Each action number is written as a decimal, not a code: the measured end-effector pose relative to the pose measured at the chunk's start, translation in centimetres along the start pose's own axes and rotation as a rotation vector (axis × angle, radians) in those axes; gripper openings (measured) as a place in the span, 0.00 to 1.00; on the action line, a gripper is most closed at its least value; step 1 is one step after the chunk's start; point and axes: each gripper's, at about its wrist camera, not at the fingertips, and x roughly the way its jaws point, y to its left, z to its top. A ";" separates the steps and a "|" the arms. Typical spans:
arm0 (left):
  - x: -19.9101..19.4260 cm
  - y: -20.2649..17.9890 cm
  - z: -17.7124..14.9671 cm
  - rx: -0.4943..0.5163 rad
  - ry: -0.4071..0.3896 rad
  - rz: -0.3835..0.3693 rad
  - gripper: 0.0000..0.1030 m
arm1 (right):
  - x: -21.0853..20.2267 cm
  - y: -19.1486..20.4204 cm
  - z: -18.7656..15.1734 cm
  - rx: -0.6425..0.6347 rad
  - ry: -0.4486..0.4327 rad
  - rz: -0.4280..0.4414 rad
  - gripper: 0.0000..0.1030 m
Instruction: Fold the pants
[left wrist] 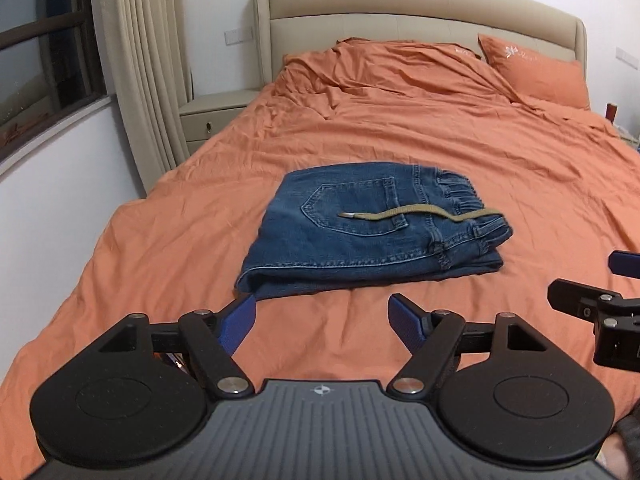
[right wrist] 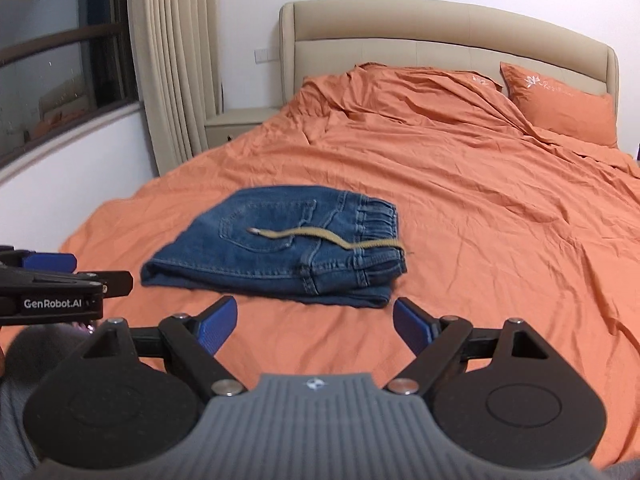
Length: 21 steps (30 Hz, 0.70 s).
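The blue denim pants (left wrist: 372,224), folded into a compact square, are lying in the middle of the orange bed (left wrist: 520,184). The left gripper (left wrist: 322,318) and right gripper (right wrist: 315,320) are hovering near the pants, both wide open and empty. For a neat finish, I would tuck the loose khaki drawstring (left wrist: 420,214) in.

Counts: one pair of folded jeans (left wrist: 360,224) on one bed (left wrist: 440,136). One khaki drawstring (left wrist: 416,214) across the jeans. One back pocket (left wrist: 352,208) showing. One orange pillow (left wrist: 536,70) in full view, and a second embroidered corner beside it could be another, can't tell. One headboard (left wrist: 400,12), one nightstand (left wrist: 212,114), one curtain (left wrist: 140,60), one window (left wrist: 44,52). Two grippers: left gripper (left wrist: 322,322), right gripper (right wrist: 315,322).
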 end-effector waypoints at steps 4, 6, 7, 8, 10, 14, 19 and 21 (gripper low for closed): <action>0.1 -0.1 -0.1 0.009 0.009 -0.005 0.85 | 0.4 0.1 -0.3 -0.001 0.019 0.000 0.79; 0.1 -0.1 -0.2 0.011 0.007 -0.002 0.85 | 0.6 0.1 -0.2 0.006 0.022 0.001 0.79; 0.1 -0.2 -0.1 0.014 0.006 0.000 0.85 | 0.7 0.1 -0.3 0.007 0.021 0.000 0.79; 0.1 -0.2 -0.2 0.017 0.004 0.001 0.85 | 0.7 0.1 -0.3 0.008 0.018 -0.002 0.79; 0.1 -0.3 -0.2 0.019 -0.004 0.003 0.85 | 0.7 0.2 -0.2 0.008 0.013 -0.006 0.79; -0.1 -0.4 -0.2 0.029 -0.016 0.001 0.85 | 0.7 0.3 -0.3 0.001 0.009 -0.008 0.79; -0.2 -0.4 -0.3 0.029 -0.018 -0.003 0.85 | 0.4 0.2 -0.4 0.001 0.005 -0.011 0.79; -0.2 -0.4 -0.3 0.029 -0.020 -0.005 0.85 | 0.4 0.2 -0.4 -0.001 0.002 -0.011 0.79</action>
